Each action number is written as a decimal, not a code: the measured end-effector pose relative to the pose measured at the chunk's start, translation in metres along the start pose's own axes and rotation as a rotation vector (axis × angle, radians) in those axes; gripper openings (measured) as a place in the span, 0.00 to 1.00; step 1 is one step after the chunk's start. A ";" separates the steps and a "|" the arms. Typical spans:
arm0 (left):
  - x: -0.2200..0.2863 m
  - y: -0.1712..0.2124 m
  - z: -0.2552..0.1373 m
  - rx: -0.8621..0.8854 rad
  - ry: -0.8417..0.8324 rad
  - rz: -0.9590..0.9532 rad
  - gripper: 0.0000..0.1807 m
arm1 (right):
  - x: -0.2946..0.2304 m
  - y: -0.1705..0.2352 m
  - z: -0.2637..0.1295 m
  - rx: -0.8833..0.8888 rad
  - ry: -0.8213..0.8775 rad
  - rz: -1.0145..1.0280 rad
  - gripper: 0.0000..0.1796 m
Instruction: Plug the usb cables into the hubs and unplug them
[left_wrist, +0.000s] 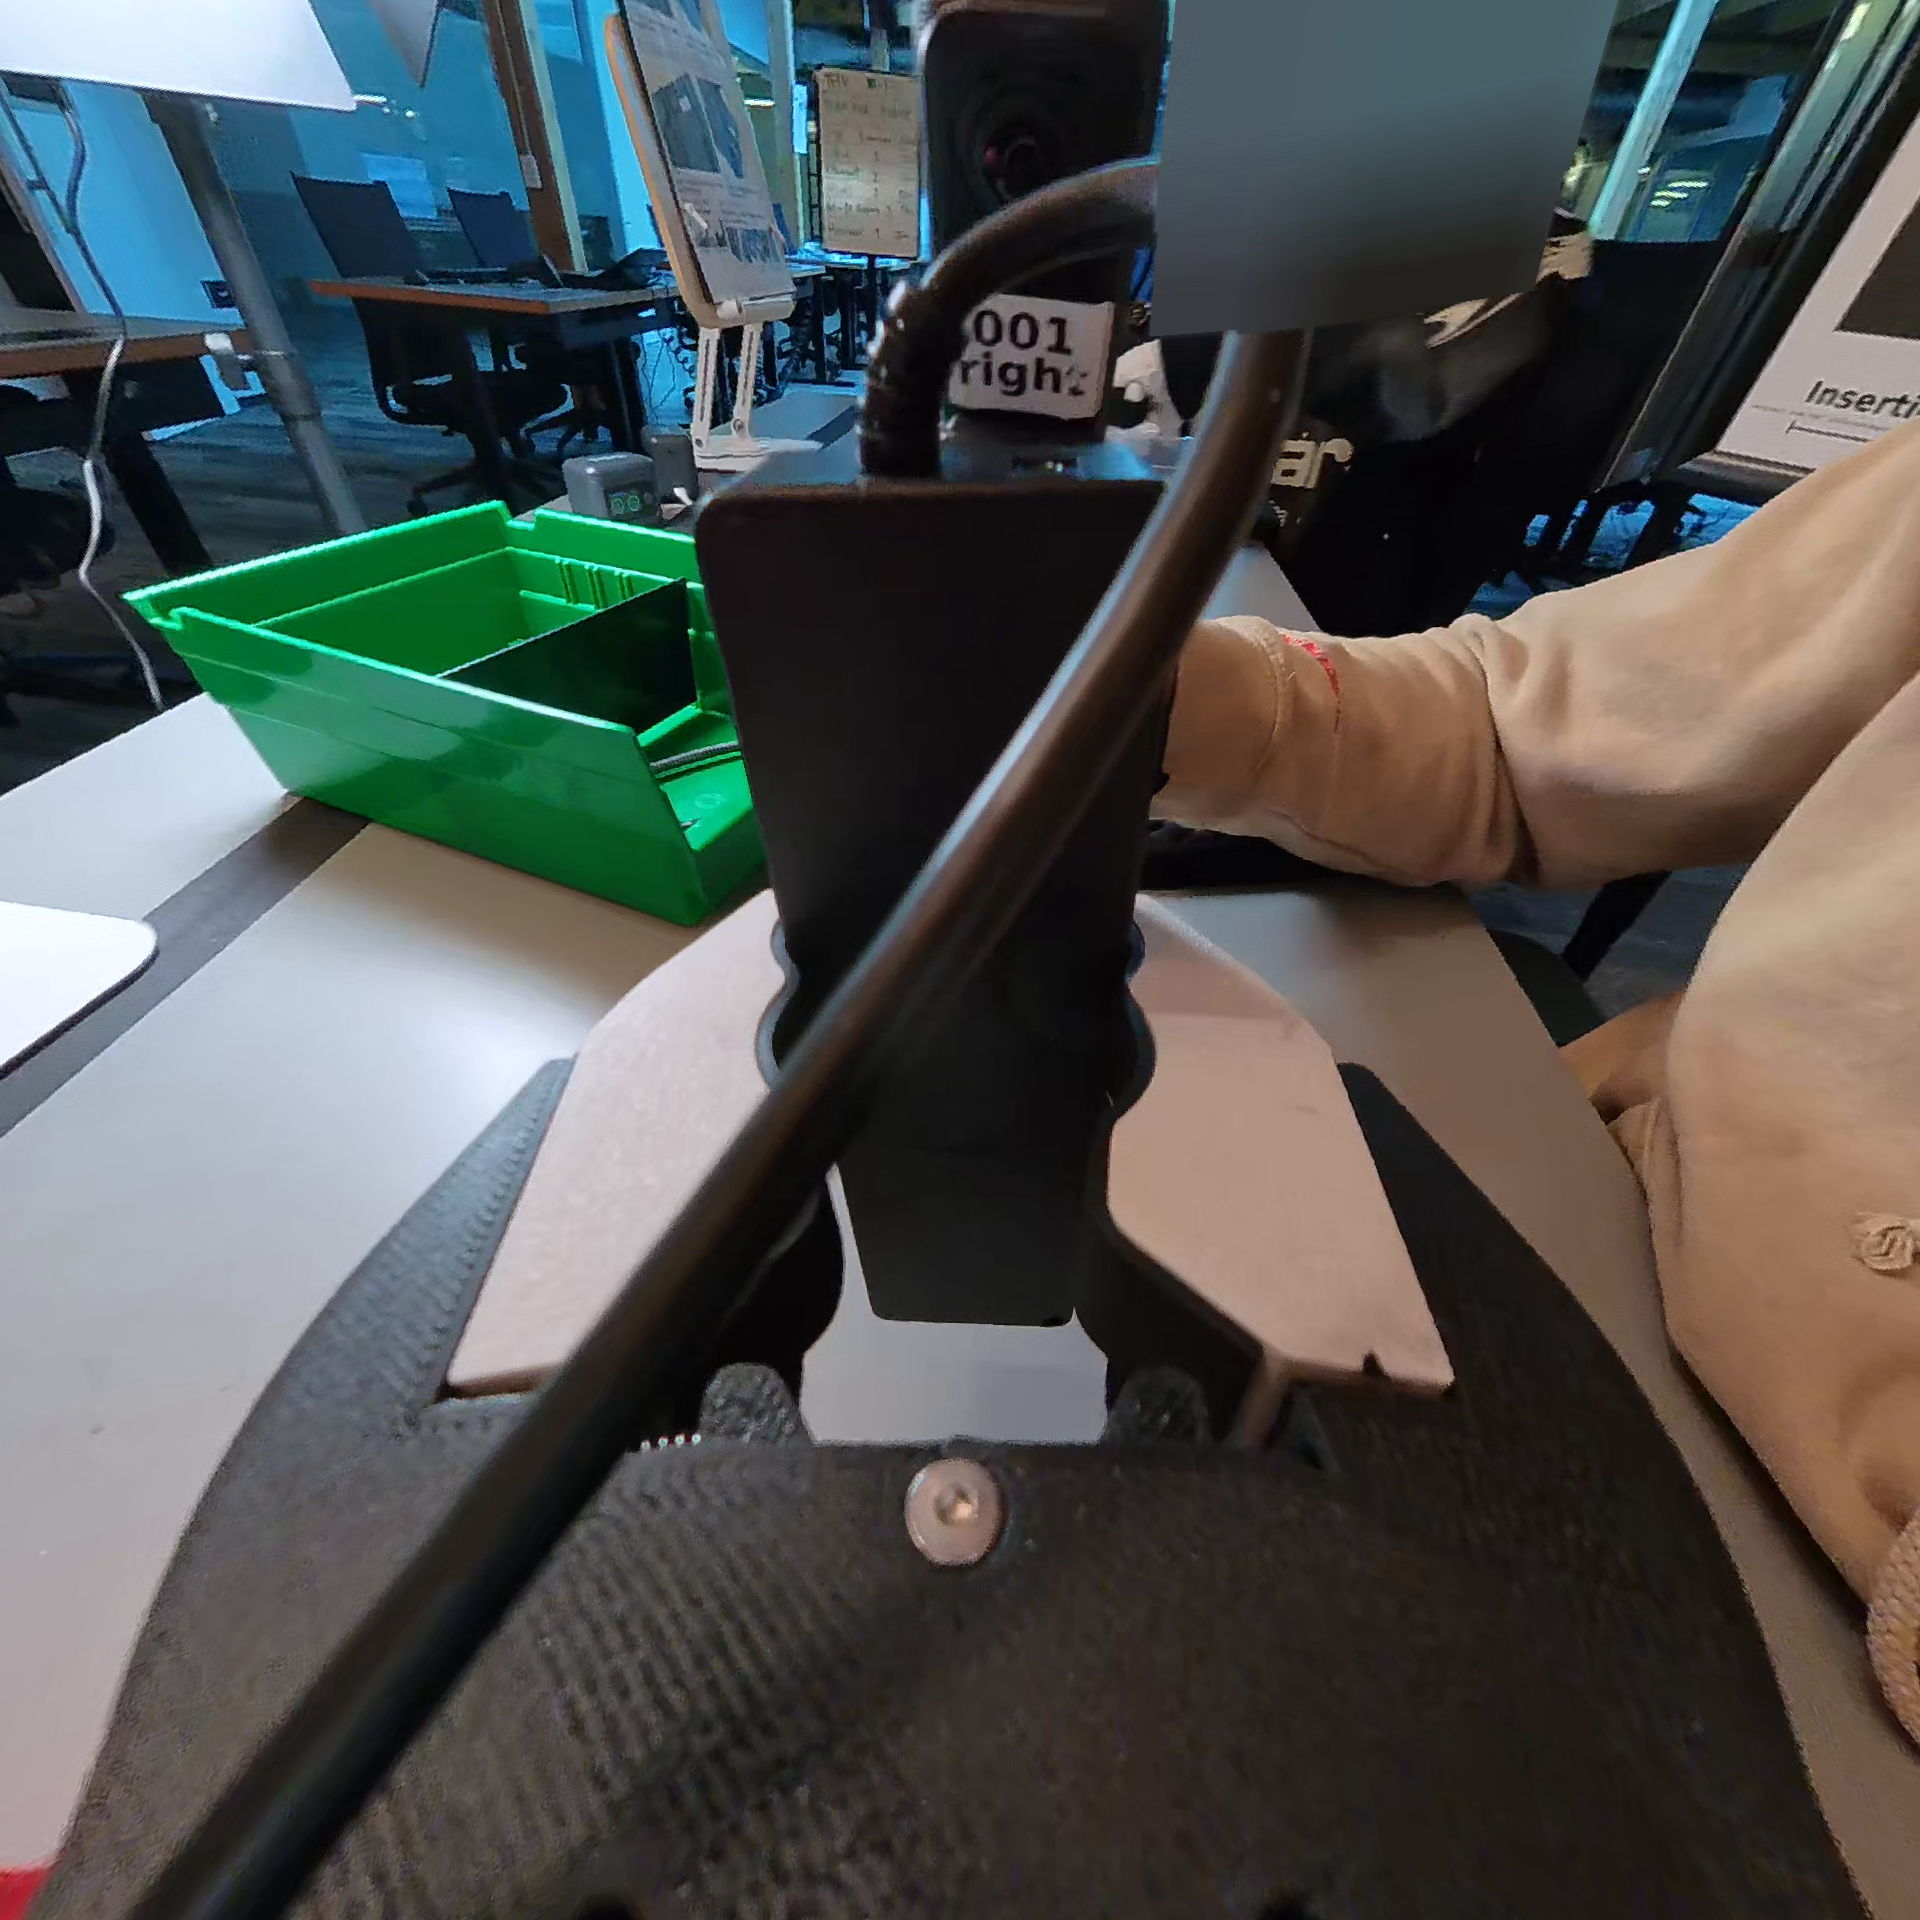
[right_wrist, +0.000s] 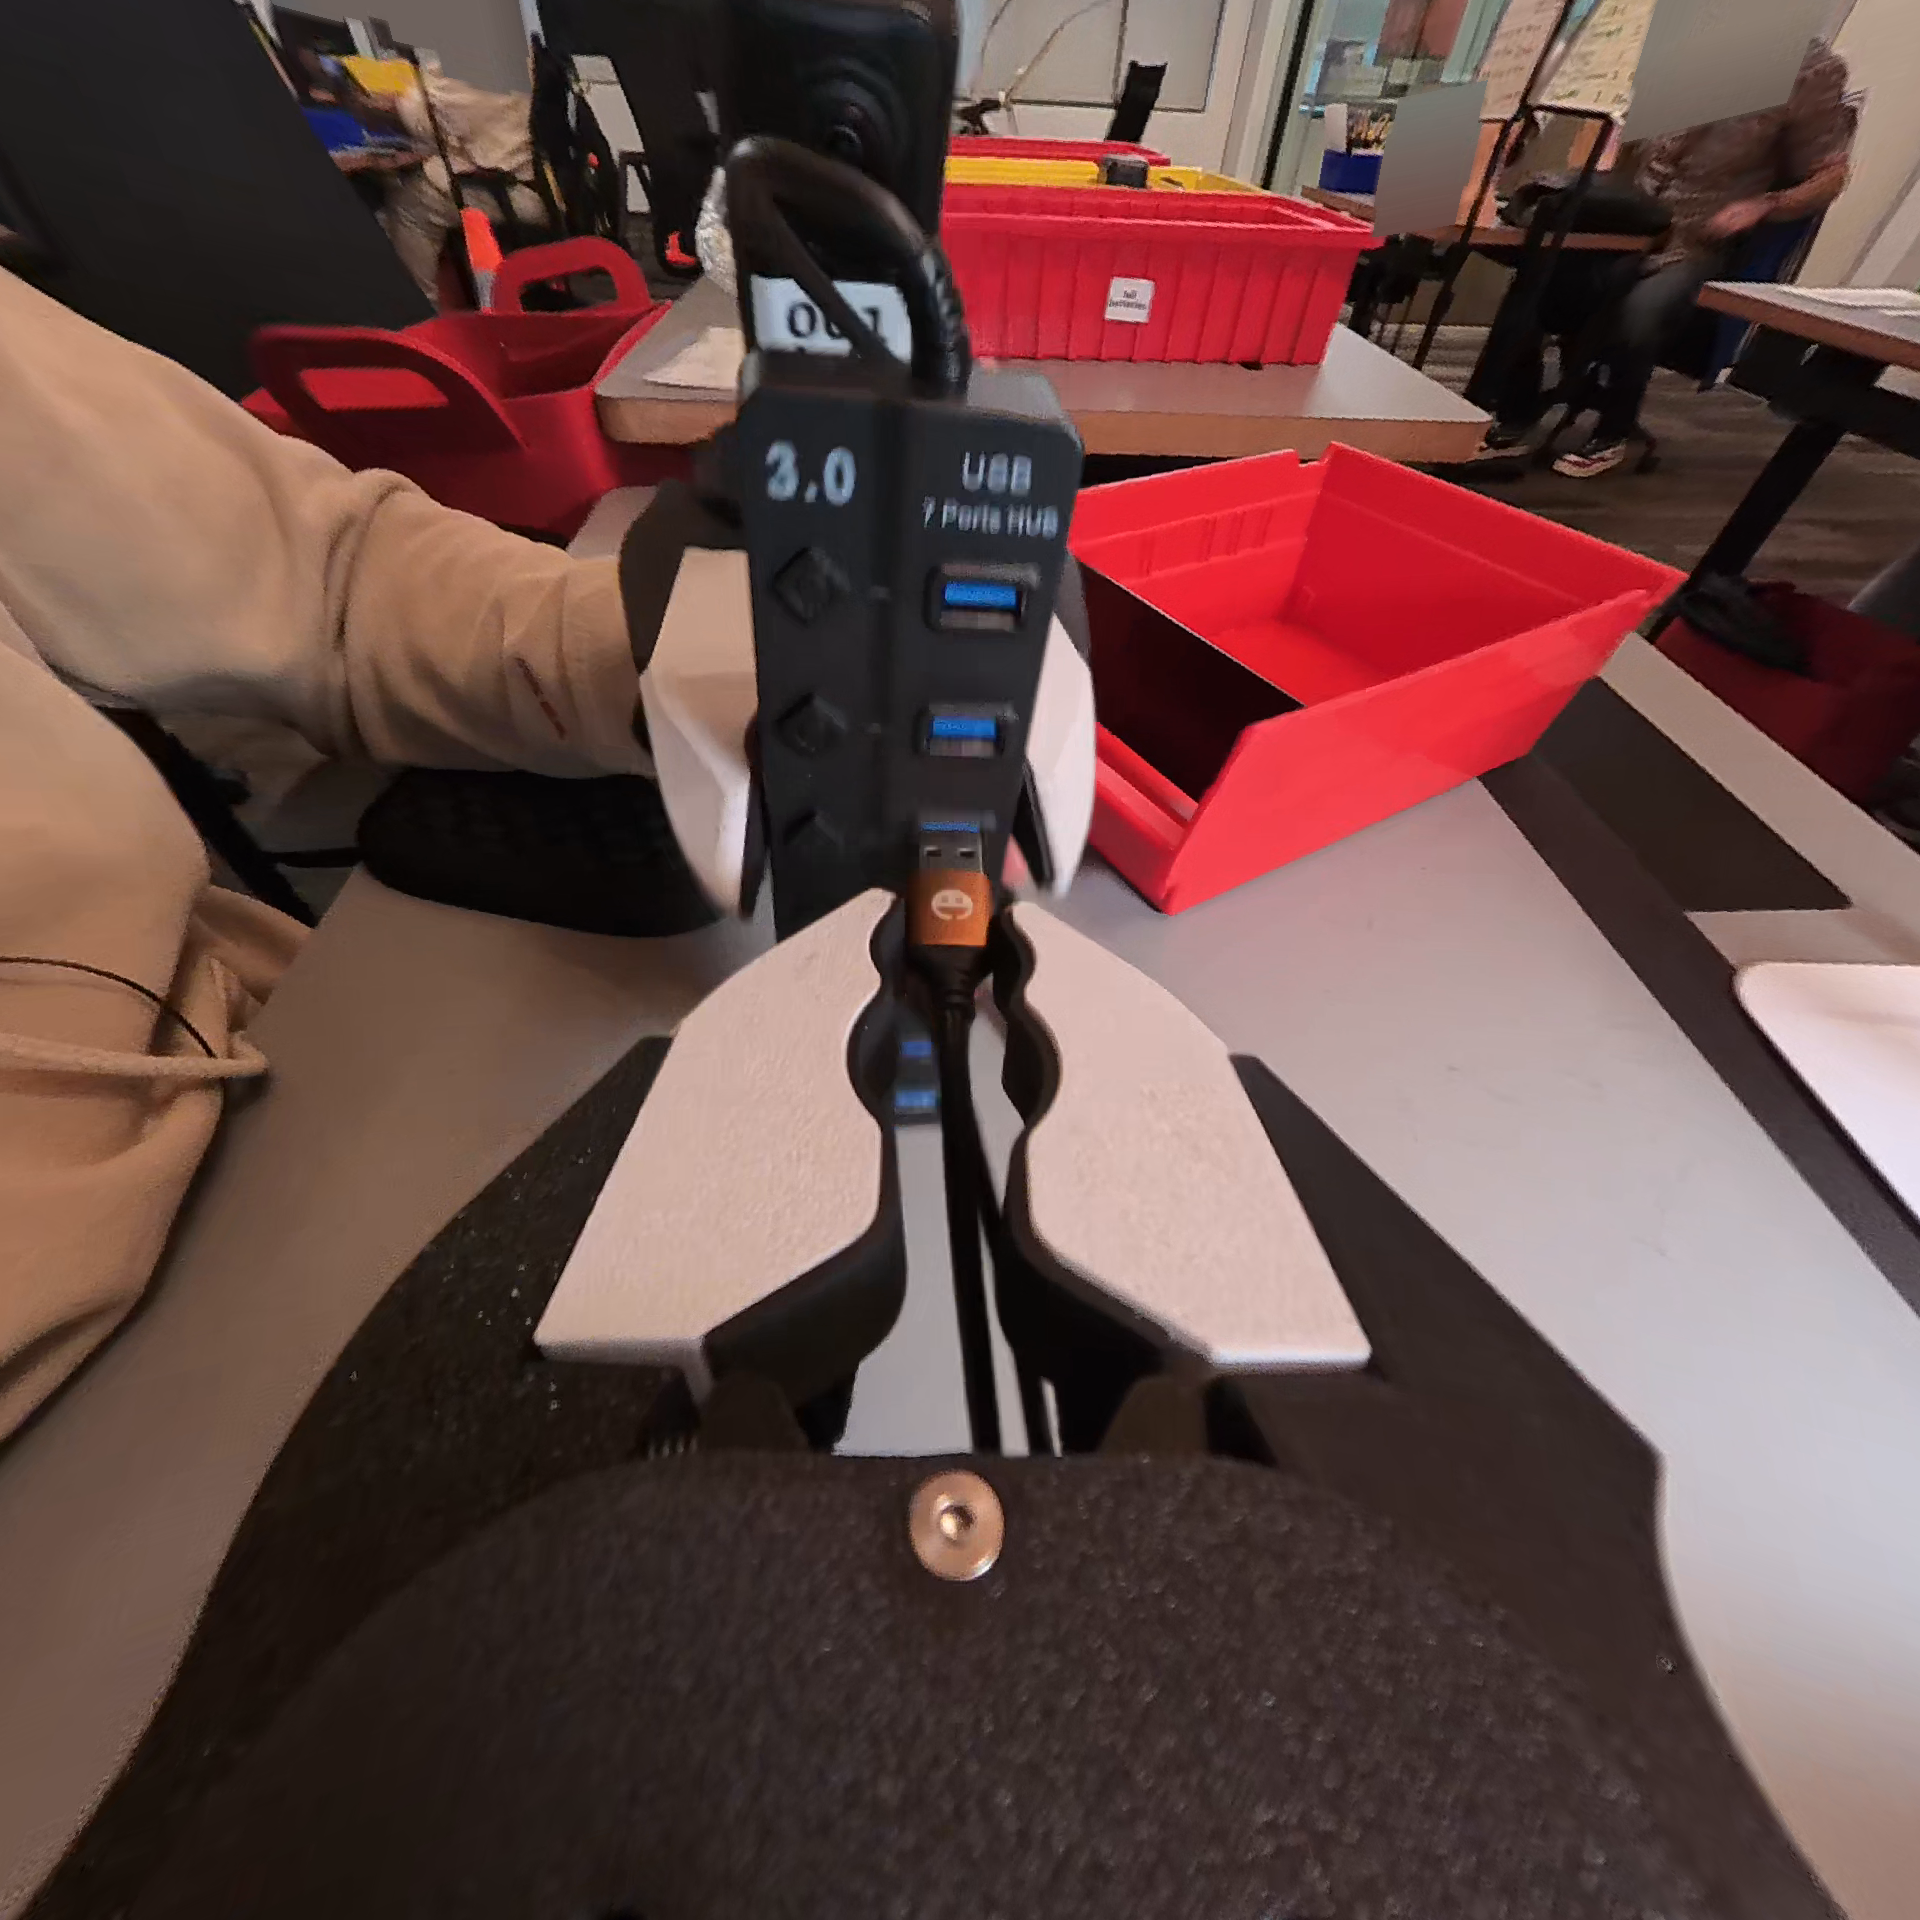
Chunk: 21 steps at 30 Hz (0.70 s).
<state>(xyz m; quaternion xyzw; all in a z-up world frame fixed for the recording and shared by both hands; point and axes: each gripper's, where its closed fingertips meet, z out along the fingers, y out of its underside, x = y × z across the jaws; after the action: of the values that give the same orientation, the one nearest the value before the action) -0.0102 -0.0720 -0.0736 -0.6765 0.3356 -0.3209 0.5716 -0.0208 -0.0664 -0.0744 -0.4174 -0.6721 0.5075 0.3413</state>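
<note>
A black USB hub (right_wrist: 831, 644) stands upright above the grey table (right_wrist: 1403, 1039), its blue ports facing the right wrist view. My left gripper (left_wrist: 956, 1018) is shut on the hub's lower part, and that view shows the hub's plain back (left_wrist: 914, 727). The hub's own black cable (left_wrist: 727, 1174) loops over its top and crosses diagonally in front. My right gripper (right_wrist: 948, 935) is shut on an orange USB plug (right_wrist: 948, 904). The plug's metal tip sits at the third port down, and most of the metal still shows. The plug's black cable runs back between my fingers.
A green bin (left_wrist: 447, 686) stands on the table left of the hub in the left wrist view. A red bin (right_wrist: 1351, 665) stands to the right in the right wrist view. A white pad (right_wrist: 1849, 1060) lies at the table's edge. Beige sleeves (left_wrist: 1455, 748) reach in.
</note>
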 end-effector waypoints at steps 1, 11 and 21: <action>-0.008 -0.004 -0.008 0.027 -0.037 -0.011 0.30 | 0.006 0.002 -0.010 0.005 0.018 0.005 0.09; -0.002 0.024 -0.039 0.025 0.004 -0.116 0.31 | 0.076 -0.041 -0.142 -0.021 0.339 -0.017 0.09; 0.006 0.033 -0.031 0.026 0.032 -0.119 0.31 | 0.167 -0.046 -0.207 -0.151 0.646 -0.095 0.09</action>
<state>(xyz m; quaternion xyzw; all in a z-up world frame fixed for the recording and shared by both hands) -0.0344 -0.0982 -0.1017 -0.6825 0.2996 -0.3693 0.5550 0.0819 0.1613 0.0277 -0.5490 -0.5838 0.2812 0.5279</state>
